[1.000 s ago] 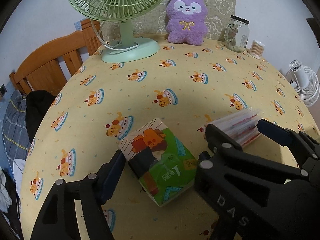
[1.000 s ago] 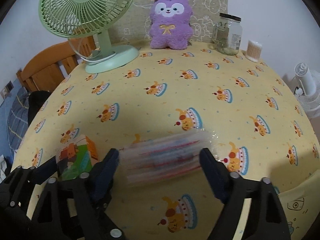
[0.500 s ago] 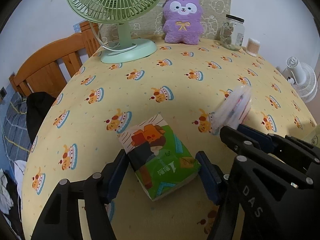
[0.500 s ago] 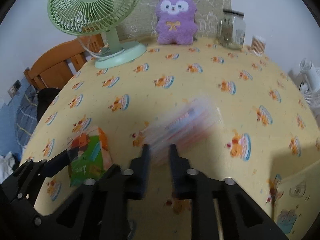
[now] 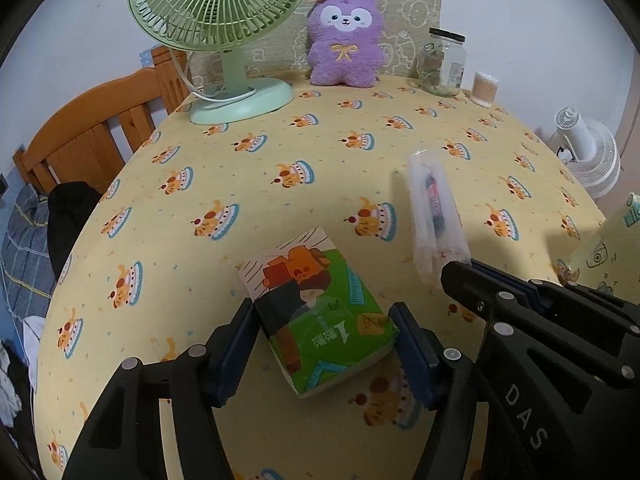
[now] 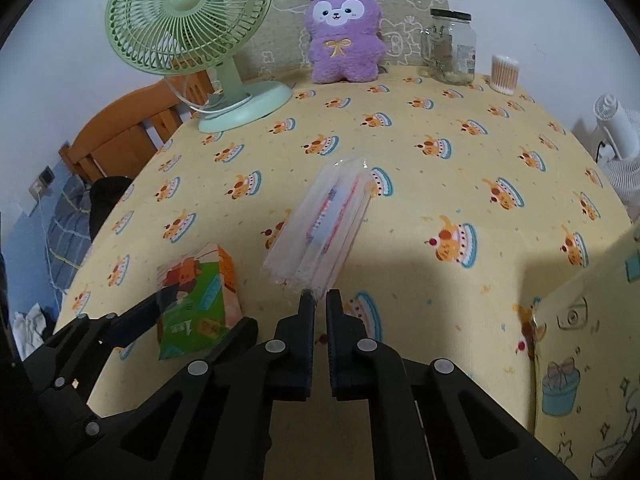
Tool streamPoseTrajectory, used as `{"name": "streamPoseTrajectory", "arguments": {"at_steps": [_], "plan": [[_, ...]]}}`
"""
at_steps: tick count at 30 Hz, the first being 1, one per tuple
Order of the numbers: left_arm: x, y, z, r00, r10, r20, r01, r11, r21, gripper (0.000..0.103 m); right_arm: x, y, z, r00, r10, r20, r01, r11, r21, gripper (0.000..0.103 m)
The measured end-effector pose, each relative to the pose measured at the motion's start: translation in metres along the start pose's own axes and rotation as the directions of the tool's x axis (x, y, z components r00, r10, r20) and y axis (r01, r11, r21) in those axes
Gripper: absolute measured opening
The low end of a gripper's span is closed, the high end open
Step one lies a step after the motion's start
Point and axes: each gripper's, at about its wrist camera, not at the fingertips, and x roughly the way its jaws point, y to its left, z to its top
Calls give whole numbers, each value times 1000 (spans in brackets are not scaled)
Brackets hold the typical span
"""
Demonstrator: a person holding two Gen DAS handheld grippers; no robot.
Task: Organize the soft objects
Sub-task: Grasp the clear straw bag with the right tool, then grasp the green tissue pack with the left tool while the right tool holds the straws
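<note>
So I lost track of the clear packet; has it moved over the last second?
Yes. The clear packet, shut in the right gripper, has swung from lying crosswise to pointing away toward the purple plush.

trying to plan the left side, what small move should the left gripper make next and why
Probably close the left gripper on the green and orange soft tissue pack. Its fingers already straddle the pack on both sides with slight gaps, and the pack lies flat on the yellow cake-print tablecloth. The right gripper is already shut on the clear plastic packet.
</note>
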Motion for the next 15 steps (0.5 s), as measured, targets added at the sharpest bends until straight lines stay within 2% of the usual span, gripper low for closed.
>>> {"name": "streamPoseTrajectory", "arguments": {"at_steps": [2, 4, 5, 6, 7, 15], "plan": [[-2, -2, -2, 1000, -3, 0, 3, 1000, 2, 67, -4, 2, -2, 1000, -14, 2, 14, 1000, -19, 14], [-4, -3, -3, 1000, -7, 1, 7, 1000, -1, 67, -8, 2, -4, 1000, -19, 6, 19, 999, -27, 27], [-5, -2, -4, 1000, -6, 3, 6, 1000, -1, 67, -10, 2, -5, 1000, -16, 9, 16, 1000, -26, 47], [-7, -2, -4, 1000, -4, 6, 4, 1000, -2, 67, -12, 1, -5, 1000, -20, 20, 20, 1000, -23, 56], [-9, -1, -4, 1000, -7, 11, 7, 1000, -6, 67, -15, 1, -6, 999, -24, 34, 25, 999, -23, 70], [-10, 5, 1, 1000, 6, 26, -6, 1000, -1, 67, -9, 7, 0, 999, -21, 50, 22, 999, -26, 72]]}}
